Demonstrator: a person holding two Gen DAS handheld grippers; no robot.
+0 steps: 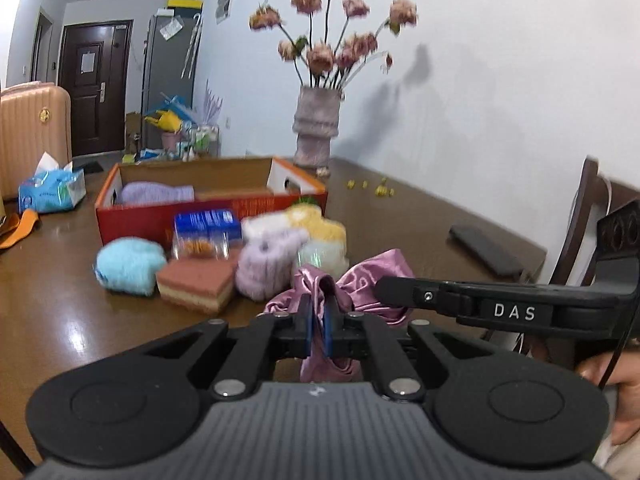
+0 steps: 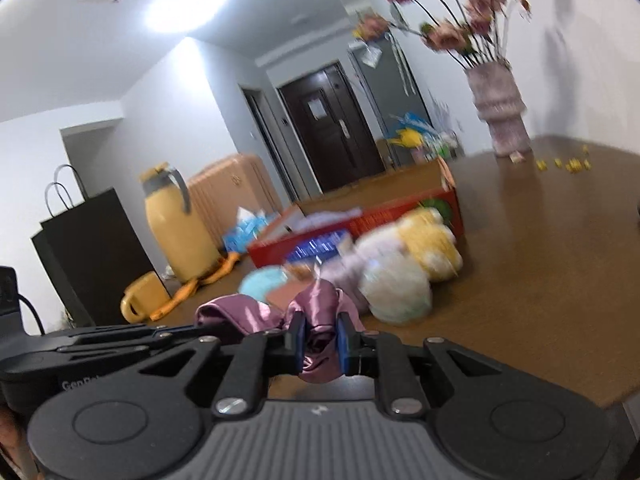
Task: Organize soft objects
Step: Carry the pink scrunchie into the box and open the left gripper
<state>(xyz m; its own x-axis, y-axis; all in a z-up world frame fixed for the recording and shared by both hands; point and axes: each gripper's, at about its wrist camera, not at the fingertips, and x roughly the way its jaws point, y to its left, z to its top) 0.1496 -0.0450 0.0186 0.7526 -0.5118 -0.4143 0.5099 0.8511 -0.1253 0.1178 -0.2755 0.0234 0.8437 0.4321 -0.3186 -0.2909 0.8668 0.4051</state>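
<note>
A shiny pink satin cloth (image 1: 360,280) lies bunched at the near edge of the brown table (image 1: 80,312). My left gripper (image 1: 319,320) is shut on one fold of it. My right gripper (image 2: 323,340) is shut on another fold of the satin cloth (image 2: 316,308); its black body shows at the right of the left wrist view. Behind the cloth sit a lilac plush (image 1: 264,268), a yellow and white plush (image 1: 316,224), a pale green plush (image 1: 320,258), a light blue plush (image 1: 128,264) and a pink and yellow sponge (image 1: 196,284). An open red cardboard box (image 1: 212,200) holds a lilac soft item (image 1: 156,192).
A blue snack pack (image 1: 206,232) stands before the box. A vase of flowers (image 1: 316,128) stands at the back, a tissue pack (image 1: 52,190) at the left, a dark phone (image 1: 484,250) at the right. A yellow jug (image 2: 180,224), a mug (image 2: 144,296) and a black bag (image 2: 92,248) stand left.
</note>
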